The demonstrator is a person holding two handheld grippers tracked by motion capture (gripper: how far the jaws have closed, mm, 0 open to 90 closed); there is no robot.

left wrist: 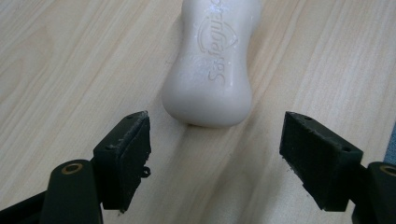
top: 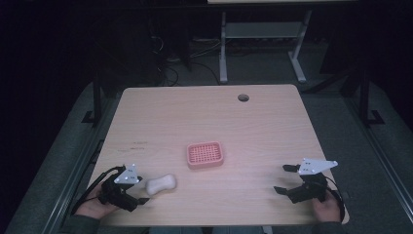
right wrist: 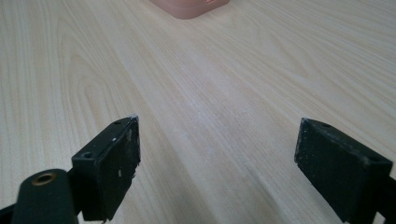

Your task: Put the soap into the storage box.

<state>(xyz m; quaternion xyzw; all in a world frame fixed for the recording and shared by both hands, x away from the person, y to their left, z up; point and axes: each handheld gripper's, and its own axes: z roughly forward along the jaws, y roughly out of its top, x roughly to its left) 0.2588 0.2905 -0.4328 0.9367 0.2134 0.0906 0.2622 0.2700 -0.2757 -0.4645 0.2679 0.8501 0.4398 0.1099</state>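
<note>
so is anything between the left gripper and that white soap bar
Nothing visible. The left gripper is open with the white curved soap bar just ahead of it on bare wooden table.

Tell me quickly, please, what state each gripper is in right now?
Left gripper: open, holding nothing, jaws just short of the soap.
Right gripper: open, holding nothing, over bare table.
</note>
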